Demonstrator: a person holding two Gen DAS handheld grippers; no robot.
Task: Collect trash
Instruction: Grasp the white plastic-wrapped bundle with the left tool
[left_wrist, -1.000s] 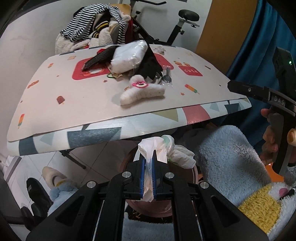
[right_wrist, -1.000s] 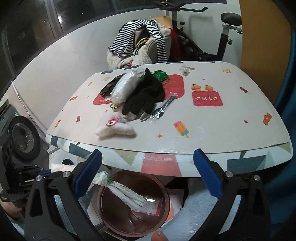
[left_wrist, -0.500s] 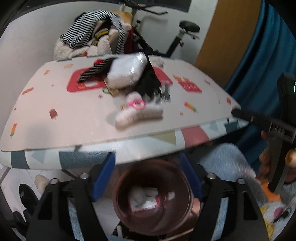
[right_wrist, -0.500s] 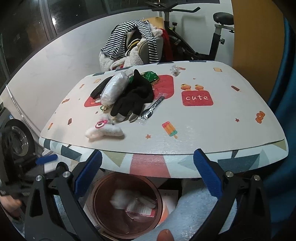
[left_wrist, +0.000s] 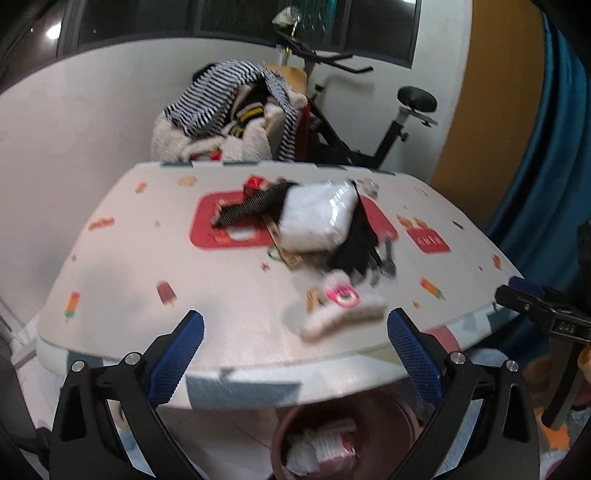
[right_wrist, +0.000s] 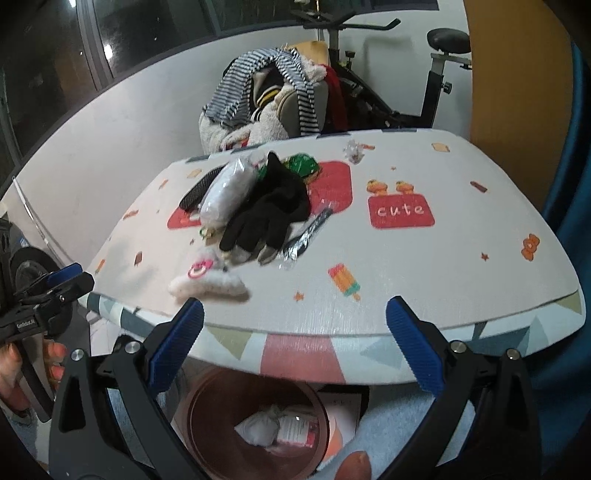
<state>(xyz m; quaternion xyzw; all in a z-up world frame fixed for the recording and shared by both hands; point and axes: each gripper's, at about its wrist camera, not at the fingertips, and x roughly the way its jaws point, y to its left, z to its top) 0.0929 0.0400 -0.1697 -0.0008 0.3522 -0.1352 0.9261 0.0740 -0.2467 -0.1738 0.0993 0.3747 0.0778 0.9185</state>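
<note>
With both grippers, left gripper (left_wrist: 295, 347) and right gripper (right_wrist: 295, 332), spread empty, the crinkly clear plastic wrapper (right_wrist: 304, 236) ahead looks light and slippery; pinch its middle.

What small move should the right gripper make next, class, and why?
Probably reach forward to the crumpled clear wrapper at the far edge of the table. The right gripper is open and empty, the bin below already holds trash, and that wrapper lies apart from the glove pile.
</note>
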